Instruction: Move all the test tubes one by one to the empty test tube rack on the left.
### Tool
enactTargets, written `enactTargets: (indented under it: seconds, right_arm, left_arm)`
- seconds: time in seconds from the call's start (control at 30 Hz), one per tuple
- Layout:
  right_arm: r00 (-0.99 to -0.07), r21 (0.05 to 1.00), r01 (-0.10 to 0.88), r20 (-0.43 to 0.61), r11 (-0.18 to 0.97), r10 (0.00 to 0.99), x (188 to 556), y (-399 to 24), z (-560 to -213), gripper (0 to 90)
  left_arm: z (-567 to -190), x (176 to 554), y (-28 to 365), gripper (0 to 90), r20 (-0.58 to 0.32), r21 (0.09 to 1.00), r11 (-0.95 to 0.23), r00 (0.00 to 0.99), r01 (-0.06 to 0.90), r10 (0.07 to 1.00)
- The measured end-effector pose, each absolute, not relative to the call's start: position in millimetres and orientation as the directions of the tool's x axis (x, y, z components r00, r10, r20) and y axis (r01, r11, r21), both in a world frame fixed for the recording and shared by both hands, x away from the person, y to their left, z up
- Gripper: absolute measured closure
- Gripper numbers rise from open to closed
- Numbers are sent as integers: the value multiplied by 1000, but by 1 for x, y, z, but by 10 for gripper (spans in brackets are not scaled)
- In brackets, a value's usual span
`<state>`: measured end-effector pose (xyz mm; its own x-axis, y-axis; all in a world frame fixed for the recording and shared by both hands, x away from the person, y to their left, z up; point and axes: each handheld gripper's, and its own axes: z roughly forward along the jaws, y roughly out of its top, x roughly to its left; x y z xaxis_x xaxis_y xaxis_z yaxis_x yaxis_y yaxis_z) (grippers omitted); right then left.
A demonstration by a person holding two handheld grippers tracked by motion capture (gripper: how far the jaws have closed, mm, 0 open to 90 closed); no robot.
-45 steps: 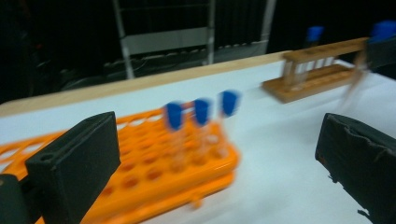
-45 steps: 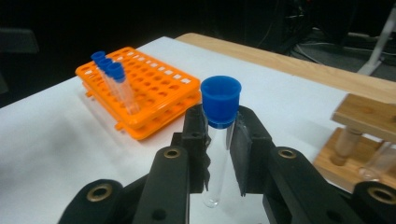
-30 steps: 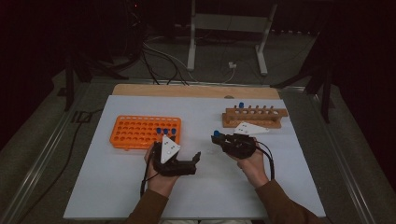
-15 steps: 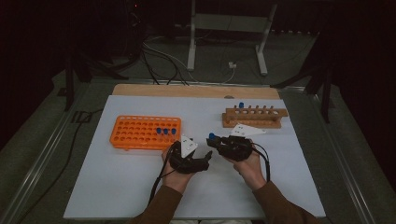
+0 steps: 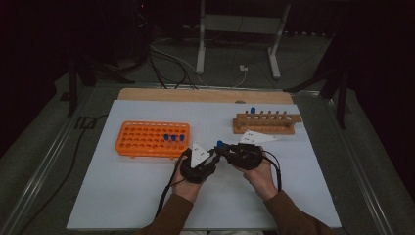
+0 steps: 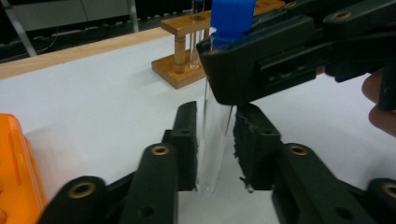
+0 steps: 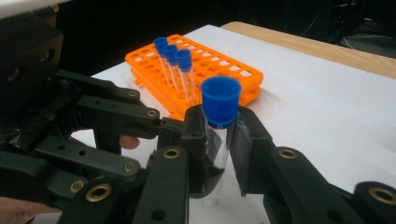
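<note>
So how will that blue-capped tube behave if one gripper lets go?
The tube looks clear, thin-walled and empty, so probably light and fragile. Both the left gripper and right gripper pinch its smooth, round wall, so it may slip or, once laid down, roll.

White table (image 5: 122, 196), orange rack (image 5: 142, 139), wooden rack (image 5: 266, 125) standing on it

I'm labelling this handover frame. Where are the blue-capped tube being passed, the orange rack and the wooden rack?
blue-capped tube (image 7: 219, 100): right gripper view, on its blue cap.
orange rack (image 5: 142, 139): high view, on its bare holed top.
wooden rack (image 5: 266, 117): high view, on its top bar.
</note>
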<state>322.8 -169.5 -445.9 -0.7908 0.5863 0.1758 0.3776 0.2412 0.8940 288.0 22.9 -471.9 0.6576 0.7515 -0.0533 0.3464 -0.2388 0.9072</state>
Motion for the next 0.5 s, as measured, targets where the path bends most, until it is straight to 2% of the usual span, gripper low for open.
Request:
enactTargets:
  seconds: [0.23, 0.37, 0.5]
  right_arm:
    - [-797, 892, 377, 177, 247, 577, 324, -170, -447, 757]
    - [-797, 899, 377, 192, 224, 572, 326, -174, -444, 619]
    - [-787, 901, 385, 208, 200, 581, 327, -179, -440, 423]
  left_arm:
    - [-472, 289, 24, 779, -53, 907, -245, 672, 341, 739]
    - [-473, 290, 24, 780, -57, 906, -243, 668, 347, 742]
    - [-472, 292, 28, 780, -63, 905, -238, 662, 354, 747]
